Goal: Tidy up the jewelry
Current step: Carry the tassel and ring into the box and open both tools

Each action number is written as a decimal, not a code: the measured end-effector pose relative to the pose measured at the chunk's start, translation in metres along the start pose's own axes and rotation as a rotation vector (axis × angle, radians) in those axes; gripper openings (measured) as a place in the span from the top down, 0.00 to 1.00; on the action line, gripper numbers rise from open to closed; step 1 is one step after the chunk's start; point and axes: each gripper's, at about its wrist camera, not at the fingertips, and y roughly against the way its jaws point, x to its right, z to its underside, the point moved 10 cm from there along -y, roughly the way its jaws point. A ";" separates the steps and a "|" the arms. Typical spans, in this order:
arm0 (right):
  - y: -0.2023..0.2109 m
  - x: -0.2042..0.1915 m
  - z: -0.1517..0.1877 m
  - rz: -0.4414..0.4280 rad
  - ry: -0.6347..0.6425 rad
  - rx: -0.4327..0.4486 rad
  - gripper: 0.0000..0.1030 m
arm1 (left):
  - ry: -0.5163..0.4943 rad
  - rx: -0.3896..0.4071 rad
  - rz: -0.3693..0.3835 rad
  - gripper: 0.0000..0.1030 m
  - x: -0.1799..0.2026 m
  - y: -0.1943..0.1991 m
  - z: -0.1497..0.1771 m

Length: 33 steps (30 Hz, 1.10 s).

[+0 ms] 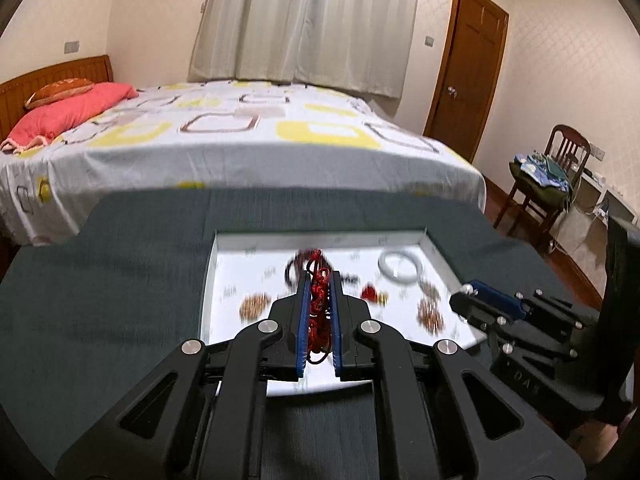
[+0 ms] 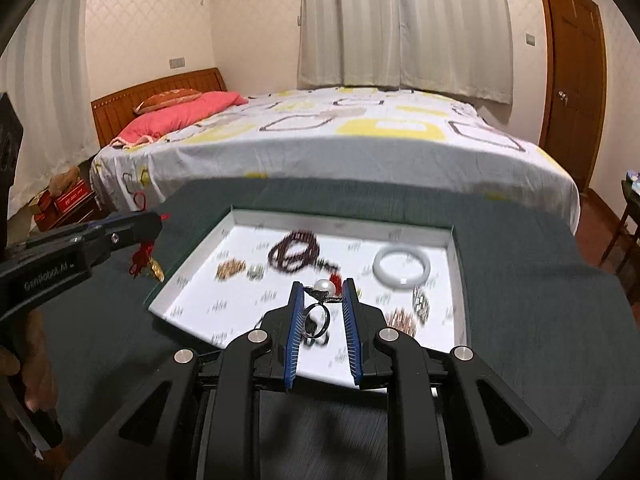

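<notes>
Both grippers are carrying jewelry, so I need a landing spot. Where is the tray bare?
The white tray is bare along its near-left corner, below the gold beads, and at the far edge behind the jade bangle. The near-right side is crowded with bead clusters. The dark cloth around the tray is bare.

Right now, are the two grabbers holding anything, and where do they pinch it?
Yes. The left gripper pinches a red knotted cord ornament by its bunched cord. The right gripper pinches a pearl ring across its band, pearl at the fingertips.

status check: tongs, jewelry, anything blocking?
Left tongs shut on red knotted cord. Right tongs shut on pearl ring. Nothing blocking over tray.
</notes>
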 end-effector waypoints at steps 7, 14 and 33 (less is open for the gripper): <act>-0.035 0.006 0.007 -0.007 -0.002 -0.037 0.80 | 0.008 -0.023 -0.002 0.91 -0.005 -0.039 -0.004; -0.076 0.014 0.047 -0.005 -0.008 -0.153 0.80 | 0.031 -0.134 -0.029 0.91 -0.022 -0.087 0.037; -0.092 0.021 0.062 0.003 -0.028 -0.230 0.79 | 0.036 -0.241 -0.052 0.85 -0.038 -0.117 0.076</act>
